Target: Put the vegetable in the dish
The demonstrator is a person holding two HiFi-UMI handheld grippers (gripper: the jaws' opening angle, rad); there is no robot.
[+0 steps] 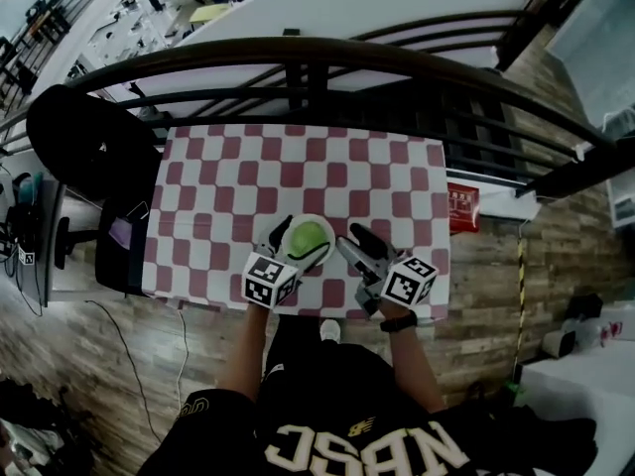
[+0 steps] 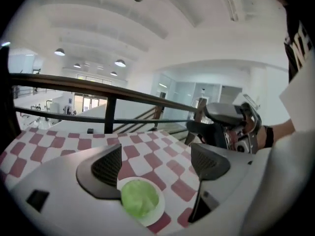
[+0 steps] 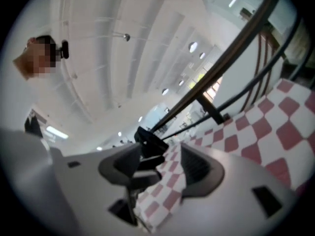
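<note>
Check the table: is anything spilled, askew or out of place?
Nothing stands out. The green vegetable sits in the white dish on the checked cloth; the left gripper and right gripper are open and empty.

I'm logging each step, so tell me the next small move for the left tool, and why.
Probably lift the left tool up and away from the dish. The green vegetable already lies in that white dish, and the tool's jaws stand apart over it with nothing gripped between them, so nothing seems left to place.
</note>
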